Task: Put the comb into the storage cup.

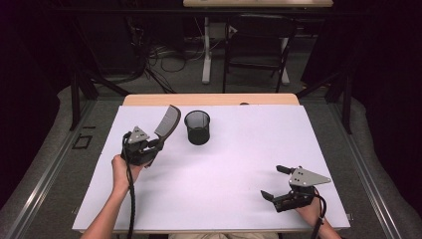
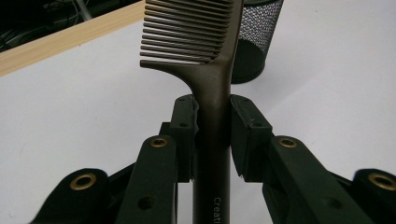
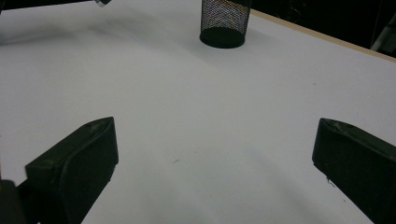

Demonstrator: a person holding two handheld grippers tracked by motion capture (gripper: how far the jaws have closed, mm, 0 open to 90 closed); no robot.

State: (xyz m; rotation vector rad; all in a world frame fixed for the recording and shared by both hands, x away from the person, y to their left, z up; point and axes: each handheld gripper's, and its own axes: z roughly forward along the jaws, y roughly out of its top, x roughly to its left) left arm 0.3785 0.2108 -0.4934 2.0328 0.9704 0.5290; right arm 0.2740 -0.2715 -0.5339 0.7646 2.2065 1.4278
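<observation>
The left gripper (image 2: 212, 128) clasped the dark plastic comb (image 2: 205, 56) — lifted, not yet inside the black mesh cup (image 1: 197, 127); the right gripper (image 1: 276, 183) stood released.

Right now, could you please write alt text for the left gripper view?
The left gripper clamps the handle of a dark brown wide-tooth comb, teeth pointing left, above a white table. A black mesh cup stands just behind the comb.
</observation>
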